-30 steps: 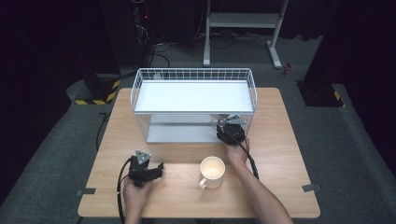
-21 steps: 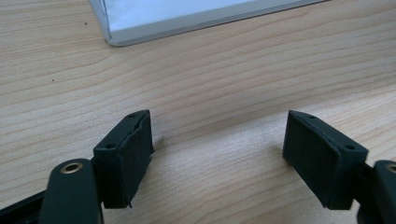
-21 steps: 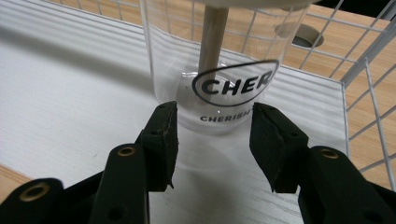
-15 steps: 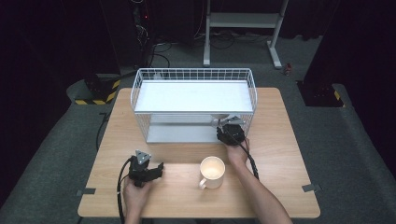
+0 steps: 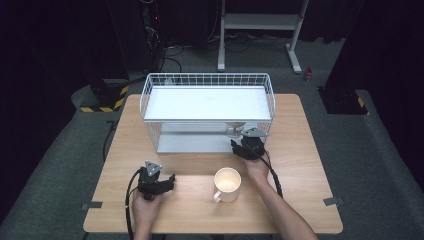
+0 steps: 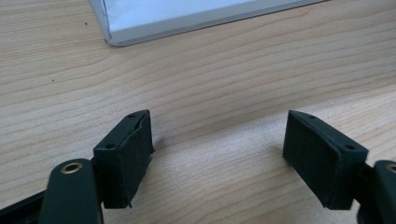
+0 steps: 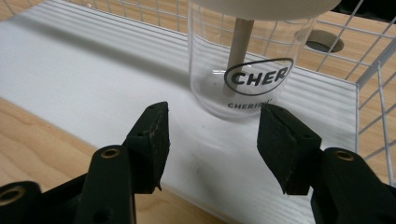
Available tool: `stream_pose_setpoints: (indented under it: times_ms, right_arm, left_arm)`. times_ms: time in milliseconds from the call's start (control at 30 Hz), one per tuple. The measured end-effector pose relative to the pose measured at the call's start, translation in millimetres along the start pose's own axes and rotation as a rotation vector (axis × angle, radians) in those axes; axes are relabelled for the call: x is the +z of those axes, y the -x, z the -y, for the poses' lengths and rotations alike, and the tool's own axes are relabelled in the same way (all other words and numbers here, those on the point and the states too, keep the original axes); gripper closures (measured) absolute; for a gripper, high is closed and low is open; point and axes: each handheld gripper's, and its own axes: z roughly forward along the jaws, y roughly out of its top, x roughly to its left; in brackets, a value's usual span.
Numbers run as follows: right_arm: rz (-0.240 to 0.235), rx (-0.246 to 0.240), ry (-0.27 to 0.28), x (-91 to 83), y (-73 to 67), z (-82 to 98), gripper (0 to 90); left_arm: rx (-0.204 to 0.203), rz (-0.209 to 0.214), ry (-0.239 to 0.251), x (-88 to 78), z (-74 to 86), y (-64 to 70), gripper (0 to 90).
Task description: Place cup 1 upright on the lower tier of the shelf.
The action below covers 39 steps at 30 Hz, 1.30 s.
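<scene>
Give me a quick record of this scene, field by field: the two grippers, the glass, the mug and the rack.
right gripper: jaws just opening, pads apart, clear of the glass
glass: clear, printed logo, upright on the rack's lower white shelf, a pale stick inside
left gripper: open, nothing between the jaws, over bare table
mug: white, on the table in front of the rack
rack: white wire, two shelves

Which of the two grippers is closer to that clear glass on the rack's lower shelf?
Right. The right gripper sits just before the glass, jaws having just opened. The left gripper rests far off on the table.
</scene>
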Motion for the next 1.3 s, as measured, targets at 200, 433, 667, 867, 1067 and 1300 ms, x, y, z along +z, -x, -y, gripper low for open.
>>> stream_pose_setpoints:
  times_ms: [200, 433, 667, 867, 1067, 1300]
  right_arm:
    - [-0.024, -0.002, 0.018, -10.9, 3.2, 3.6, 42.4]
    - [-0.044, 0.001, 0.047, -24.1, 8.3, 7.7, 42.2]
    - [-0.06, 0.004, 0.054, -31.7, 11.3, 14.0, 41.9]
    - [-0.064, 0.005, 0.054, -38.5, 13.5, 18.3, 41.2]
    - [-0.067, 0.005, 0.069, -45.3, 16.8, 21.6, 41.1]
    - [-0.075, 0.007, 0.077, -52.5, 19.5, 26.1, 40.8]
  left_arm:
    - [0.001, 0.0, 0.0, 0.0, 0.0, 0.0, 24.1]
    - [0.001, -0.001, 0.0, 0.0, 0.0, 0.0, 24.1]
    - [0.0, -0.001, 0.0, 0.0, 0.0, 0.1, 24.2]
    - [0.001, 0.0, 0.0, 0.1, 0.0, 0.0, 24.1]
    - [0.001, -0.001, 0.0, 0.0, 0.0, 0.0, 24.1]
    - [0.0, -0.001, -0.001, 0.0, 0.0, 0.0, 24.1]
